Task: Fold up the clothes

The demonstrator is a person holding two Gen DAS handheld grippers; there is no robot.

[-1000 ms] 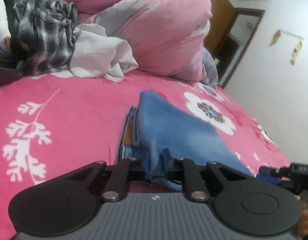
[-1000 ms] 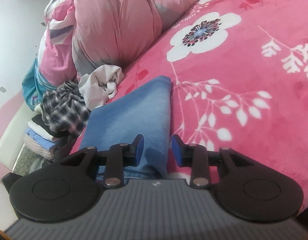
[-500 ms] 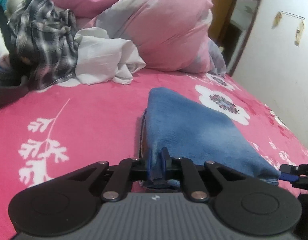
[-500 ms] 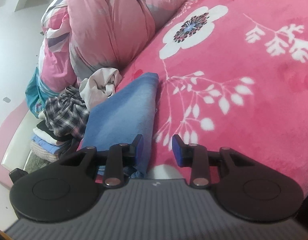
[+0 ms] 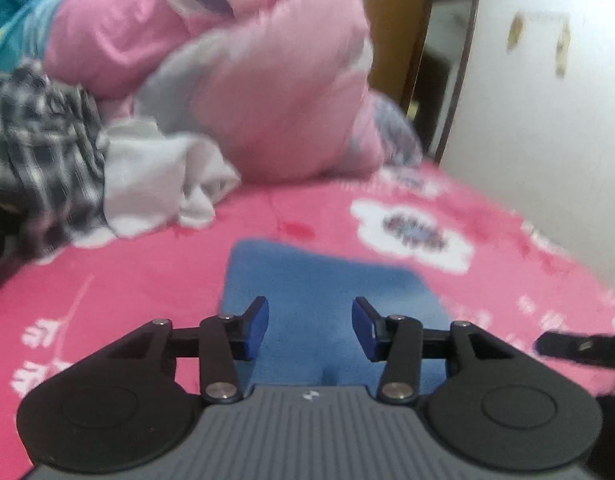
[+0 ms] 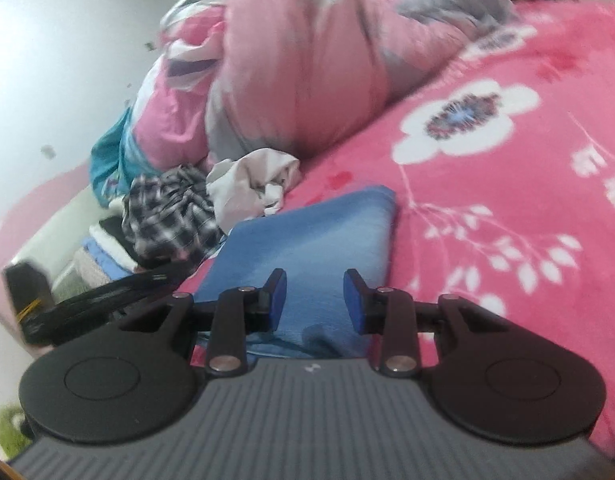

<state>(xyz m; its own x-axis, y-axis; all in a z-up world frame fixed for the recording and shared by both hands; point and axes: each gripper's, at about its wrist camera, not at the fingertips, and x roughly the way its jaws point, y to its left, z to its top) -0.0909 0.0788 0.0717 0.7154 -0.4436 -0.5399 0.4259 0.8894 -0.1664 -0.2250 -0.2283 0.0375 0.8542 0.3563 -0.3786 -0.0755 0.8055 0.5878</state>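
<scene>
Bedding in bright pink with white flowers and leaf sprigs (image 5: 147, 272) is covering the bed under both tools. Beyond the tools, a big pink and grey quilt (image 5: 267, 92) is bunching up in a heap at the far end of the bed, and a white wall with a dark doorway (image 5: 439, 80) is showing to the right of it in the left wrist view. Ahead and left of the left tool, a black and white checked garment (image 5: 39, 148) is lying crumpled, touching a rumpled white garment (image 5: 155, 184) beside it. A folded blue garment (image 5: 323, 300) is lying flat on the bedding directly under and ahead of both tools.

The left tool (image 5: 310, 322) is hanging over the near end of the blue garment with its jaws spread; they have just been opening, and the cloth is lying below them, not pinched. The right tool (image 6: 315, 300) is hanging over the same garment's near end, jaws parted and pressing on nothing. Its dark tip is poking in at the right edge of the left wrist view. Both views are blurred.
</scene>
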